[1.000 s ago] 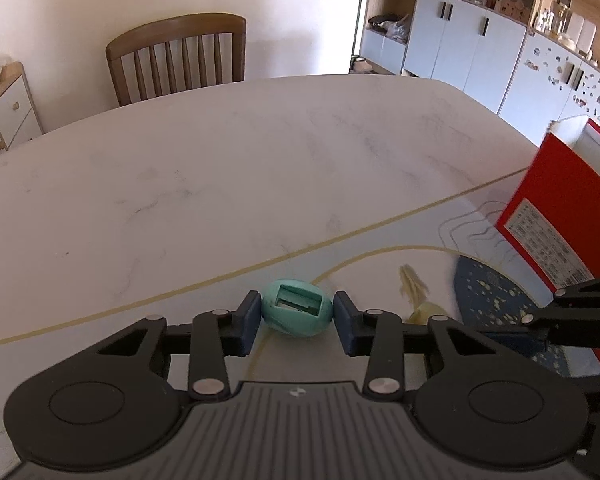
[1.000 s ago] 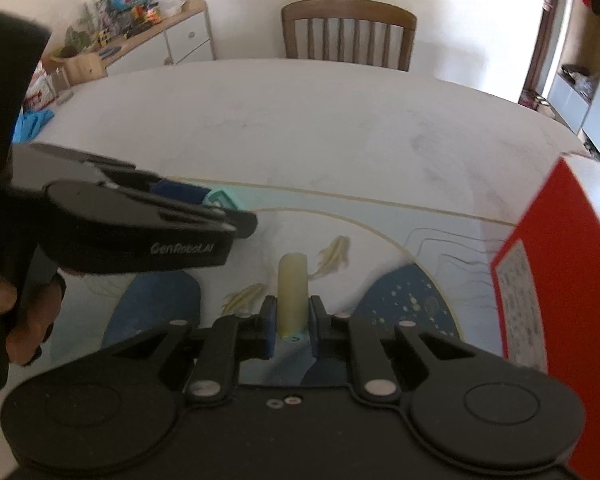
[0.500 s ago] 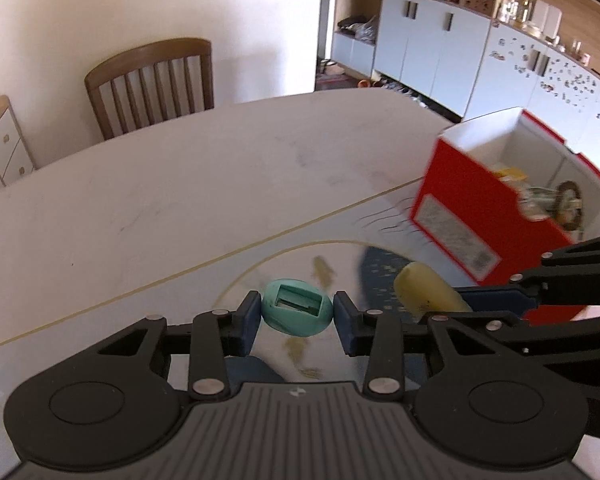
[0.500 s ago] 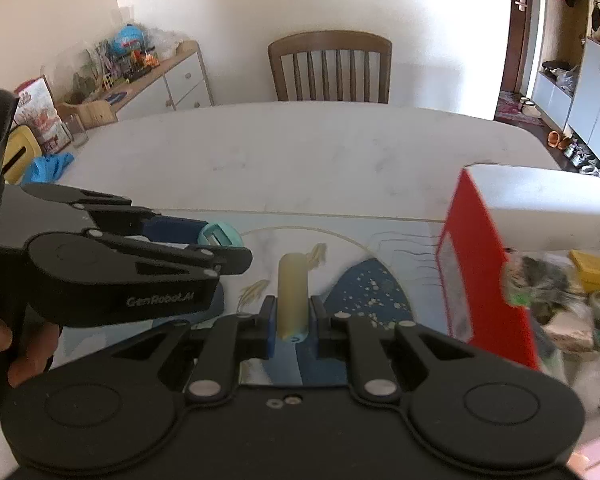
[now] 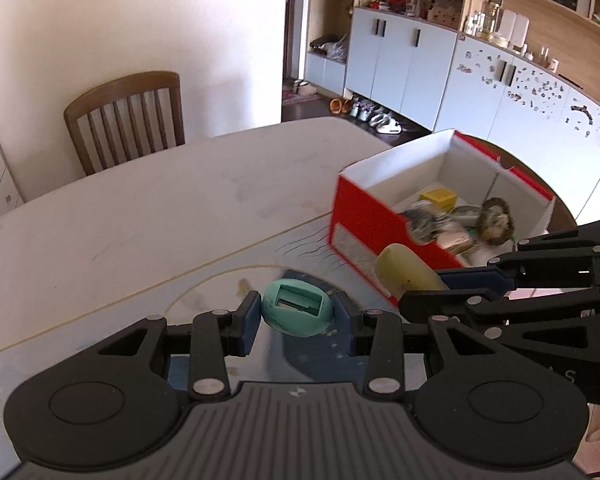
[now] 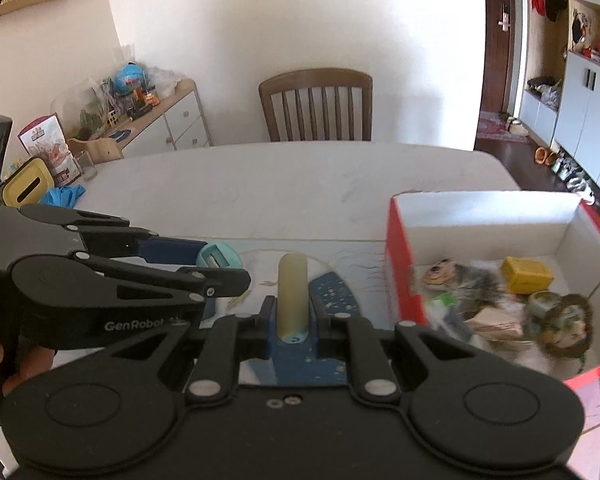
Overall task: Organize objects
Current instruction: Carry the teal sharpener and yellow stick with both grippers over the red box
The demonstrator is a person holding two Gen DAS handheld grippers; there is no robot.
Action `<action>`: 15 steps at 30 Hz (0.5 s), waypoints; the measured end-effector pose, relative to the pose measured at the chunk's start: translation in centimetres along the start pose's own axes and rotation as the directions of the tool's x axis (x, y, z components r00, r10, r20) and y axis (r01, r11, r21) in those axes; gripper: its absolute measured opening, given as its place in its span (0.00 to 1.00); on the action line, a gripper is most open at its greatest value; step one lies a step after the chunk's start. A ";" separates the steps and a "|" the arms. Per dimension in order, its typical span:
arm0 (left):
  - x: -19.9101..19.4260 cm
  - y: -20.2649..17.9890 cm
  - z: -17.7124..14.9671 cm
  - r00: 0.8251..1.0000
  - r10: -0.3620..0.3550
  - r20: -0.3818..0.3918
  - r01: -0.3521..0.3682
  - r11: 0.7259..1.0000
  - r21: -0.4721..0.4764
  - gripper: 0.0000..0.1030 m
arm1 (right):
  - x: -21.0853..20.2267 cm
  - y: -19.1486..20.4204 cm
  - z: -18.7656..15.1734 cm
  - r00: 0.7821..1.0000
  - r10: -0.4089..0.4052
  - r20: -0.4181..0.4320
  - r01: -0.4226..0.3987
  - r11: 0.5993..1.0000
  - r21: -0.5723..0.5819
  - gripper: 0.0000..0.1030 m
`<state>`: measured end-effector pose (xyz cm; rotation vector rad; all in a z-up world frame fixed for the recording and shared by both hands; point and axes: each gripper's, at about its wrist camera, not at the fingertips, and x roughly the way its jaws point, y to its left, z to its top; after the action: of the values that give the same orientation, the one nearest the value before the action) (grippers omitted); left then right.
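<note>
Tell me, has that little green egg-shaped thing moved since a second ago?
Yes. The green egg-shaped thing, clamped in the left gripper, has lifted off the table and travelled toward the red box.

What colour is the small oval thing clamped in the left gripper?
Mint green, with a rectangular recess in its top. The oval thing shows best in the left wrist view.

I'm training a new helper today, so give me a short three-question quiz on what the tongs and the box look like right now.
1. True or false: the left tongs are empty.
2. What do the right tongs hold? A: yellow block. B: pale yellow cylinder. C: blue glove.
3. Fill in: the yellow block lies inside the red ____.

Key: 1 false, they grip a teal egg-shaped object. 2 B, the pale yellow cylinder. 3 box.
</note>
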<state>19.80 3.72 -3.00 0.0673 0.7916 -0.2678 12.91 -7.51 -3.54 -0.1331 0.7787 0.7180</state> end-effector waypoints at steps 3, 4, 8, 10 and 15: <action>-0.4 -1.6 0.5 1.000 -0.001 0.010 0.001 1.000 0.010 0.38 | -1.1 -1.1 -0.2 1.000 0.000 0.015 0.000 1.000 0.002 0.14; -0.4 -2.2 0.6 1.000 -0.003 0.013 0.003 1.000 0.015 0.38 | -1.5 -1.6 -0.3 1.000 -0.004 0.020 0.004 1.000 0.005 0.14; -0.4 -4.5 1.2 1.000 -0.010 0.016 0.010 1.000 0.015 0.38 | -2.9 -3.5 -0.7 0.999 -0.010 0.037 0.010 1.000 0.008 0.14; -0.2 -5.7 1.3 1.000 -0.017 0.012 0.017 1.000 0.014 0.38 | -3.6 -4.7 -1.0 0.999 -0.013 0.042 0.012 1.000 0.013 0.14; 0.5 -8.7 1.9 1.000 -0.020 0.005 0.020 0.999 0.033 0.38 | -4.8 -7.8 -1.7 0.999 -0.032 0.042 0.030 0.999 0.029 0.14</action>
<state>19.18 -5.12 -1.68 0.0895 0.7829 -0.3000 14.49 -16.66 -2.59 -0.1034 0.7443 0.6780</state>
